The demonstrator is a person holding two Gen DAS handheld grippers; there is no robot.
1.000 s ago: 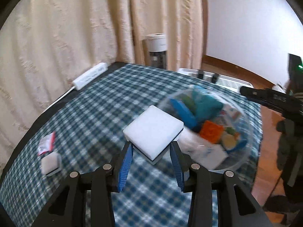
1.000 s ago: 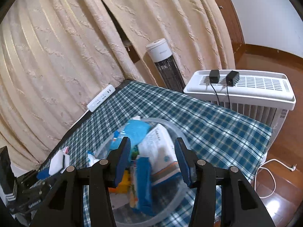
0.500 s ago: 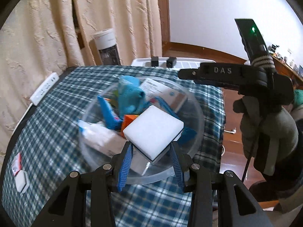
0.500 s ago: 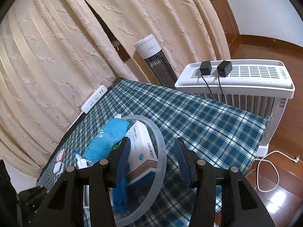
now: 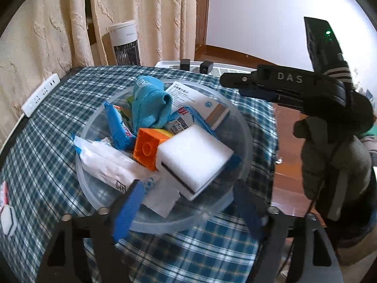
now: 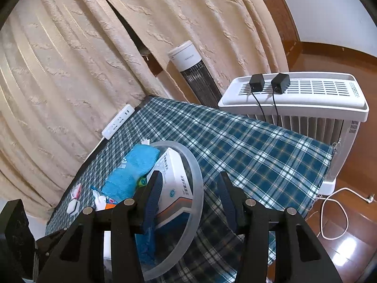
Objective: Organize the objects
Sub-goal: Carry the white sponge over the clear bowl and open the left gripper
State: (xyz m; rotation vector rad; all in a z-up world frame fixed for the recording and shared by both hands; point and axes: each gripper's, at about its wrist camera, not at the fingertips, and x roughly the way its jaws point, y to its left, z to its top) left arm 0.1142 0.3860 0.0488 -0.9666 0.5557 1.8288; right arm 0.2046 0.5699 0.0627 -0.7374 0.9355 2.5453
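Observation:
A white sponge with a dark underside [image 5: 195,158] lies tilted in the clear plastic bowl [image 5: 245,127], leaning on an orange toy brick [image 5: 147,148]. My left gripper [image 5: 187,188] hovers over the bowl's near rim; its jaws are opening and the blue pads [image 5: 127,210] stand clear of the sponge. A blue cloth [image 5: 148,103], a white box [image 5: 200,101], a white packet [image 5: 106,162] and a blue packet [image 5: 117,127] also fill the bowl. My right gripper [image 6: 188,181] is partly open astride the bowl's far rim [image 6: 199,188], pads not touching it.
The bowl sits on a blue plaid tablecloth [image 6: 247,146]. A small white item and a red packet [image 5: 7,212] lie at the table's left edge, with a power strip [image 5: 40,94] by the curtain. A white heater [image 6: 301,94] and a tower fan [image 6: 188,59] stand beyond the table.
My left gripper swung over the bowl with the sponge and dipped, then its jaws spread and the sponge dropped in. The right gripper shifted a little onto the bowl's rim.

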